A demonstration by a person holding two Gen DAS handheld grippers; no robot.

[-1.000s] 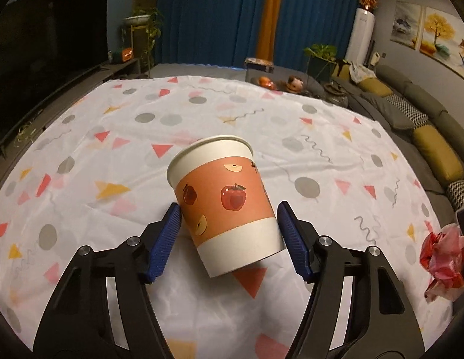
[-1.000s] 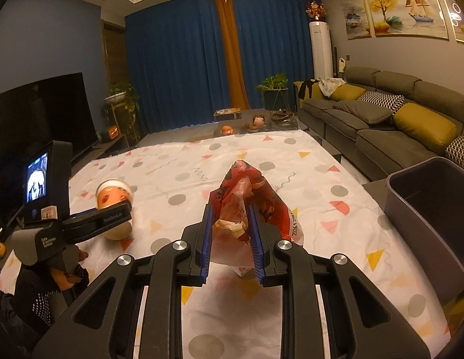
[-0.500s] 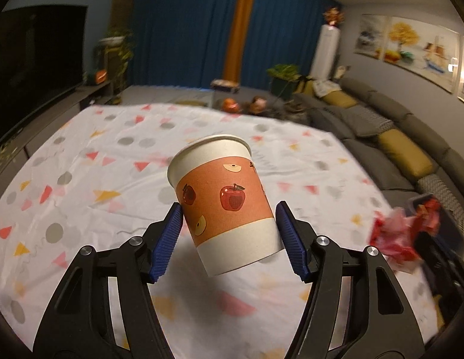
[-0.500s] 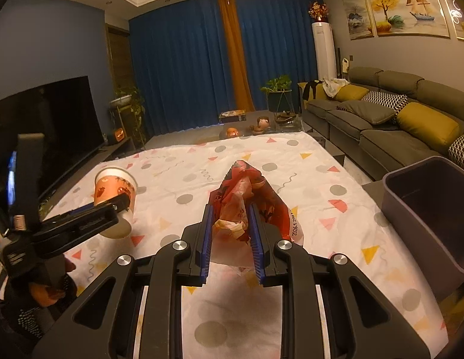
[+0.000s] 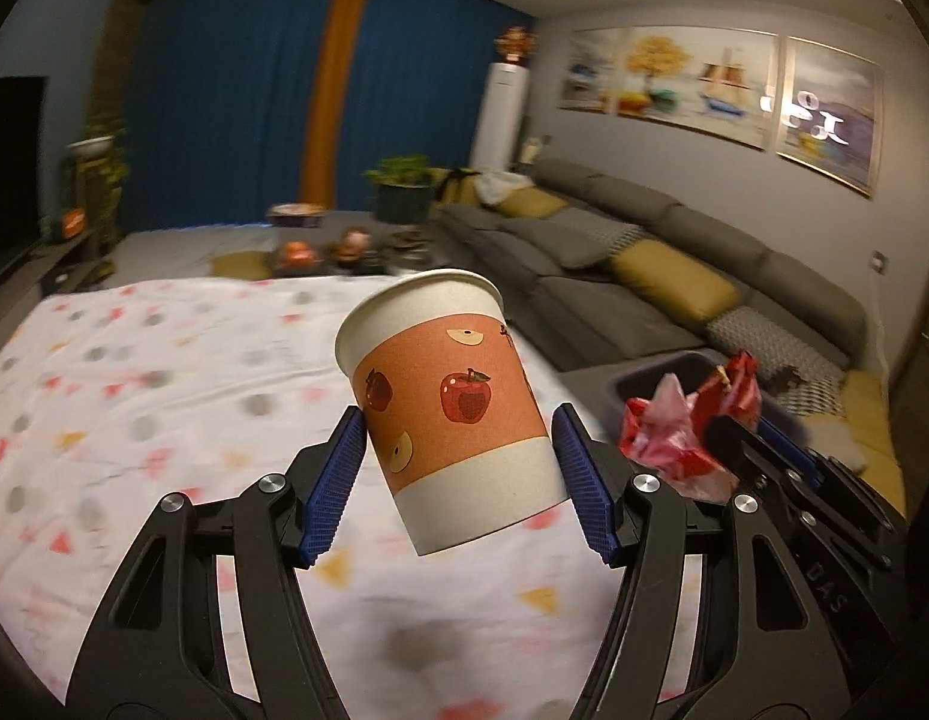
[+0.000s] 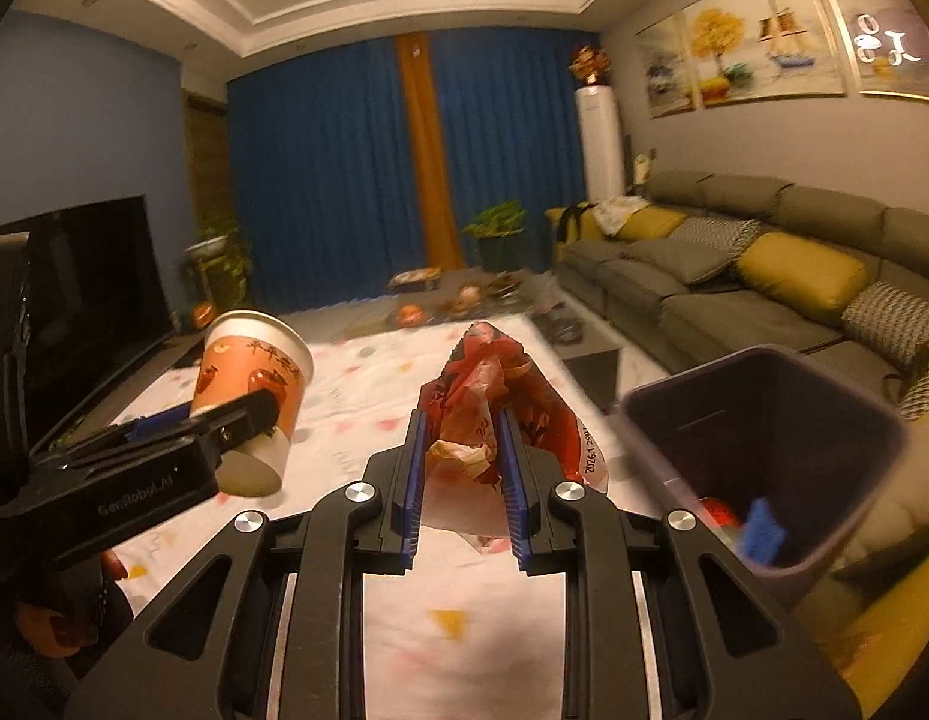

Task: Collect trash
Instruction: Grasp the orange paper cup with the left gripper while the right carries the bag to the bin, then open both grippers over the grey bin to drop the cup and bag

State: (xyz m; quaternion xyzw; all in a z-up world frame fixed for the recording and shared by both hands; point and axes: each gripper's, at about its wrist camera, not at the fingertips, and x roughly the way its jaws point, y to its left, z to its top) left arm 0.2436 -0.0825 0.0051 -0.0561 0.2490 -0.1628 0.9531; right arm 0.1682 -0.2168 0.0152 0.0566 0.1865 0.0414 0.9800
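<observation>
The cup (image 5: 449, 414), paper with an orange apple-print band, sits clamped between the blue pads of the left gripper (image 5: 458, 483), tilted with its mouth leaning up and to the left, lifted clear of the patterned cloth (image 5: 164, 396) below. From the right wrist view the same cup (image 6: 251, 384) shows at the left, held in the left gripper (image 6: 224, 420) above the cloth (image 6: 368, 372). The wrapper (image 6: 485, 414), crumpled red and white plastic, is pinched tight between the narrow-set pads of the right gripper (image 6: 461, 480), its top standing up above the fingertips and a printed flap hanging out on the right side. In the left wrist view that wrapper (image 5: 680, 426) appears at the right, in the right gripper (image 5: 734, 438), in front of the bin's near rim. The bin (image 6: 836, 420), dark and square-mouthed, stands just to the right of the held wrapper, beside the cloth's edge, with a red scrap and a blue scrap lying inside at its bottom. Behind the bin runs a grey sofa (image 6: 734, 276) with yellow cushions; blue curtains (image 6: 332, 180) close off the far wall, and a television (image 6: 92, 288) stands at the left.
</observation>
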